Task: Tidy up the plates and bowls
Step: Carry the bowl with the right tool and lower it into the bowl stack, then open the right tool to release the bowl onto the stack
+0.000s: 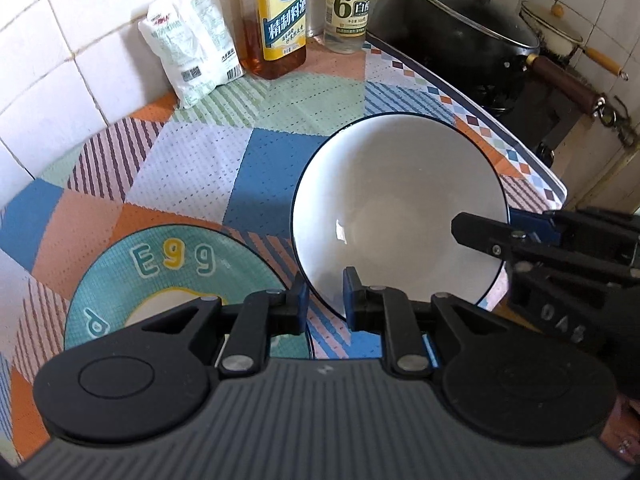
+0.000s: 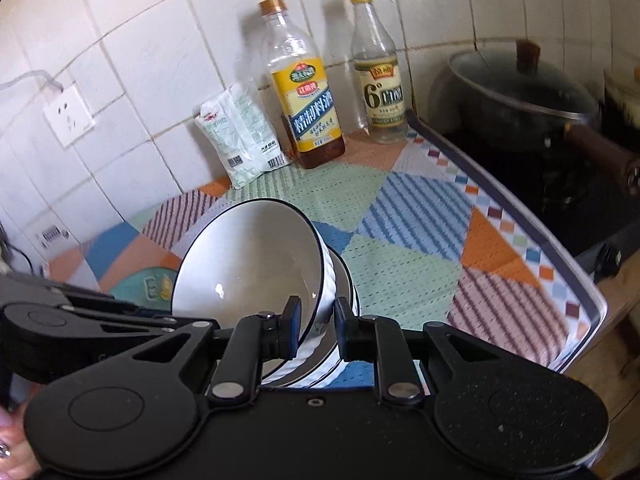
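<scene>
While both grippers clamp the white bowl (image 1: 396,216), the left gripper (image 1: 325,300) on its near rim and the right gripper (image 2: 316,320) on its right, it hangs tilted just right of the egg plate (image 1: 168,276).

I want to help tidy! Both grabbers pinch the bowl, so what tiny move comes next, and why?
Probably tip the bowl level and ease it down: left gripper and right gripper clamp its rim, and it sits tilted beside the plate.
</scene>
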